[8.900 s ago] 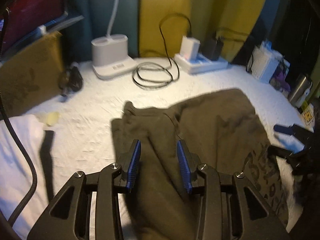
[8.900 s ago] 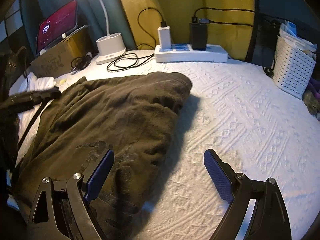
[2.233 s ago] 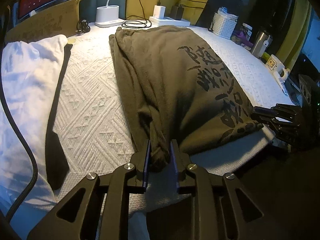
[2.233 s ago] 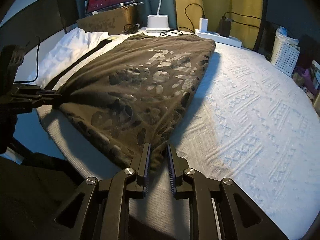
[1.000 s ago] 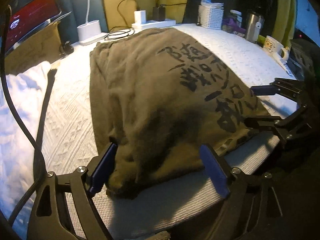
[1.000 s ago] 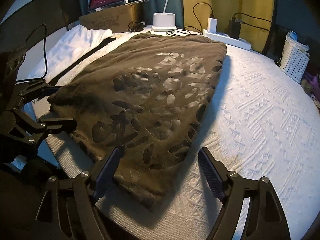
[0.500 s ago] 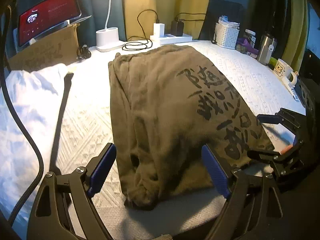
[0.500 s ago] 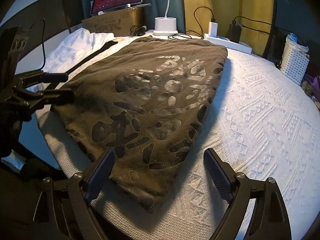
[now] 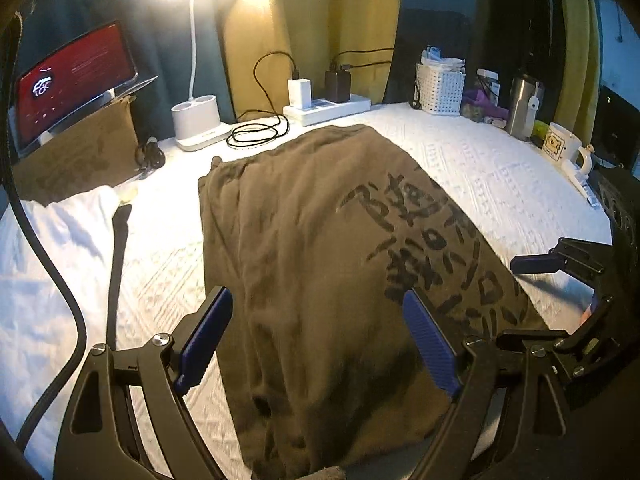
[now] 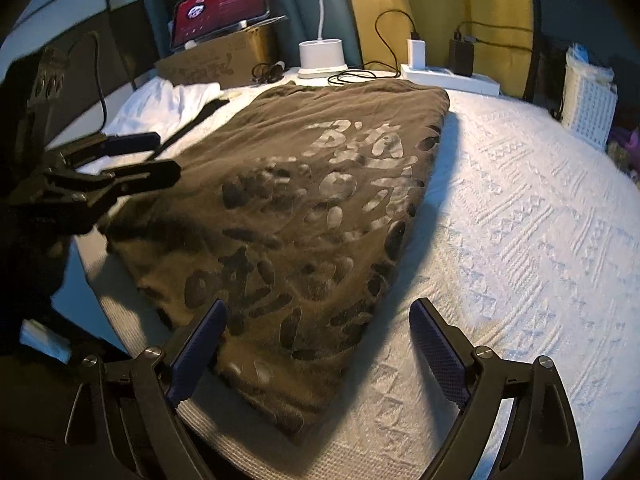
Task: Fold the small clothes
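A tablet [image 9: 76, 76] leans on a box [image 9: 76, 156] at far left, with a white cloth [image 9: 44, 264] below. The left gripper [image 9: 318, 338] hangs over the near edge of the shirt [image 9: 320, 240], fingers apart, gripping nothing. The shirt lies flat on the white cover [image 10: 520, 220]. The right gripper [image 10: 318, 348] has just widened over the shirt's near corner, pads clear of it.

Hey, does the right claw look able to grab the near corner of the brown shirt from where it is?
Probably yes: the right claw is open above the brown shirt, nothing covering its near corner.
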The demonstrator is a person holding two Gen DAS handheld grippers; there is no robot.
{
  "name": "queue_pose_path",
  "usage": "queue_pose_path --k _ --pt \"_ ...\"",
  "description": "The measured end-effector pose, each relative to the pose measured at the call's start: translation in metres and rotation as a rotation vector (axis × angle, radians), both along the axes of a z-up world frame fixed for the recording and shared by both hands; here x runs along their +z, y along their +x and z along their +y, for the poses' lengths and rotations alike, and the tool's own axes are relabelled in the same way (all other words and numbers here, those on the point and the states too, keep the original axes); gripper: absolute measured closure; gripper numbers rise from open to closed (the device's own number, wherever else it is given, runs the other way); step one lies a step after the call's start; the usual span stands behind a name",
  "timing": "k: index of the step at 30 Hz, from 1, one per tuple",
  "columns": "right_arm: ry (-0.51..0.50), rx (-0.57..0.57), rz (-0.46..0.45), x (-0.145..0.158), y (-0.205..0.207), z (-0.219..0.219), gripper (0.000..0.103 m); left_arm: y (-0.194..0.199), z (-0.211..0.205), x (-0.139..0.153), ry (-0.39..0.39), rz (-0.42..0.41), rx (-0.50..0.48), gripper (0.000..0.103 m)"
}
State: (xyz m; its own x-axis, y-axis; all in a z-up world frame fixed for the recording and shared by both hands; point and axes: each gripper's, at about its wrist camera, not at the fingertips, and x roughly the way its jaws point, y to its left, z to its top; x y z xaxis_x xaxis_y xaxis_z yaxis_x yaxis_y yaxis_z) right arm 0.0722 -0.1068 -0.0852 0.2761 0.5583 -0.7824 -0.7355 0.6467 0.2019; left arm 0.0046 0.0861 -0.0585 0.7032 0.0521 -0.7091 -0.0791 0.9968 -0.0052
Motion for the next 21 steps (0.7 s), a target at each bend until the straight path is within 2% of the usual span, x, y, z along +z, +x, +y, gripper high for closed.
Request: queue_pose_path --k 4,21 --pt "-0.017 -0.033 0.027 0.001 0.016 0.002 0.009 0.012 0.011 0.003 -0.038 0.008 0.015 0.016" --pt "-0.03 -0.037 0.046 0.005 0.079 0.017 0.009 0.067 0.04 0.0 -0.058 0.043 0.036 0.016"
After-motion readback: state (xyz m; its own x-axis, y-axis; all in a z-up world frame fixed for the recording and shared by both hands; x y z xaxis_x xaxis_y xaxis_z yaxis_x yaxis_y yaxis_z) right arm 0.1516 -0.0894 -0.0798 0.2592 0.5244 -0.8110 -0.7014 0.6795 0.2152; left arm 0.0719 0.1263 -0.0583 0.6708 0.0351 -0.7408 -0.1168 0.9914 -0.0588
